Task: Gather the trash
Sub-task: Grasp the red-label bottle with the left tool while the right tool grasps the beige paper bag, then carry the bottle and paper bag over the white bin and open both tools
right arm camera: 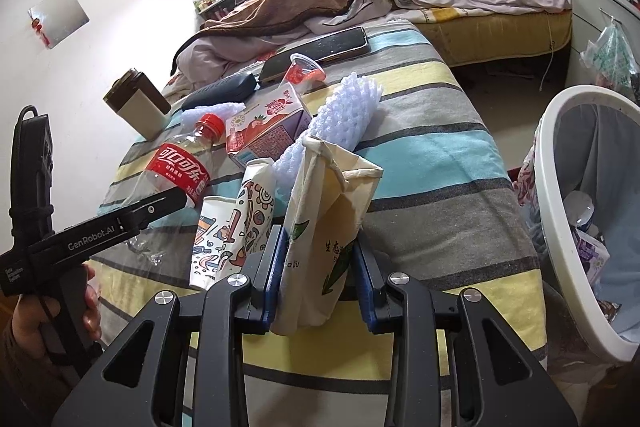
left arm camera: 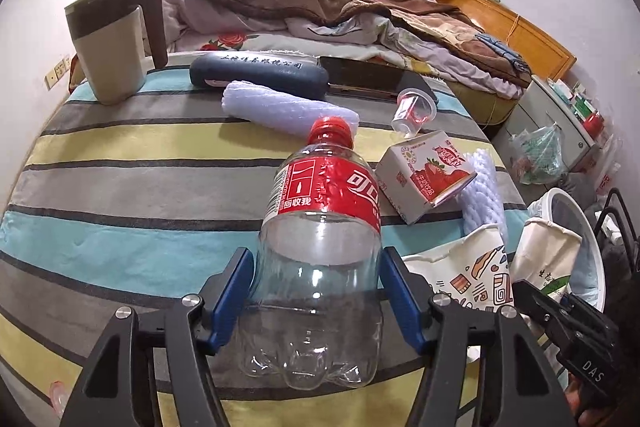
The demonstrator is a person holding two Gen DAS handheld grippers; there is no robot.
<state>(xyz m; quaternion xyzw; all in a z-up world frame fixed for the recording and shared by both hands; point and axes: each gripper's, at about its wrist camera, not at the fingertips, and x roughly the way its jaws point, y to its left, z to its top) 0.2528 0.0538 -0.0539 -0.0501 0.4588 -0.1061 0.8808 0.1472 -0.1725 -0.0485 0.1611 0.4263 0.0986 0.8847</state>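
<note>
My left gripper is shut on an empty clear cola bottle with a red label and cap, held just above the striped table cloth. The bottle also shows in the right wrist view. My right gripper is shut on a crumpled cream paper cup with green print, seen too in the left wrist view. A patterned paper cup, a strawberry milk carton, a small clear jelly cup and white foam netting lie on the cloth.
A white trash bin with a liner and some trash stands on the floor right of the table. A beige kettle, a dark glasses case and a phone sit at the far side. An unmade bed lies beyond.
</note>
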